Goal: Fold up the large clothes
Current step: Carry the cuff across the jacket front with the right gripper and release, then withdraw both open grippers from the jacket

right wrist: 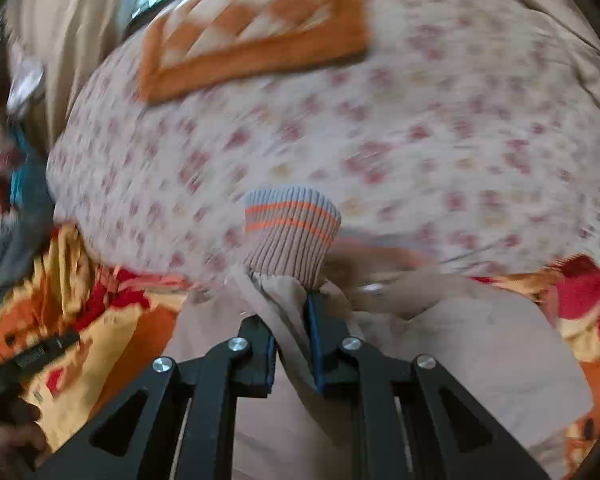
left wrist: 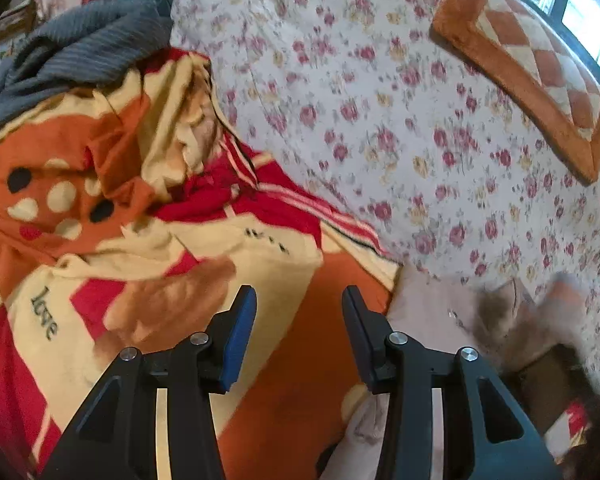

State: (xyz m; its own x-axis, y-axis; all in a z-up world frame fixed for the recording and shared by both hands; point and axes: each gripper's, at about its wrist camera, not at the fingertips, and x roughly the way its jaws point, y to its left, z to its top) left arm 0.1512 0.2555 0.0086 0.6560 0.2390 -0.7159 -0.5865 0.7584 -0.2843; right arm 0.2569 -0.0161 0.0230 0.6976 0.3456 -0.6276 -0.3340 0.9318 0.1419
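Beige jacket (right wrist: 480,360), the large garment being folded, is pinched at its sleeve by the right gripper (right wrist: 292,320): gathered thin fabric just behind the ribbed cuff (right wrist: 290,228) is pressed between the two blue pads, and the cuff stands out past the fingertips. The body of the garment spreads below and to the right of those jaws as a smooth, matte sheet with soft creases, lying over a bright blanket.

Folding looks early to me. One sleeve is lifted and being carried, no neat rectangle shows anywhere, and the body is still loosely spread; bringing the sleeve across, folding the other side and doubling the body all seem left to do.

The left gripper (left wrist: 298,320) is spread with nothing between its pads, hanging over an orange patch of the blanket (left wrist: 100,184). A pale edge of the garment with a small metal fitting lies just to the right of its right finger.

Materials differ sharply. The cuff is a thick knit of vertical ribs, tan with two orange stripes and a grey-blue band at the rim. The blanket beyond the jaws is fleecy, printed in red, orange and cream, and rumpled into folds. Further out lies a floral quilt (left wrist: 380,100), white with small red roses. On its far side rests a plush orange-bordered cushion (left wrist: 520,64) with a diamond-quilted cream centre. A grey ribbed garment (left wrist: 84,44) is heaped far left of the left gripper.
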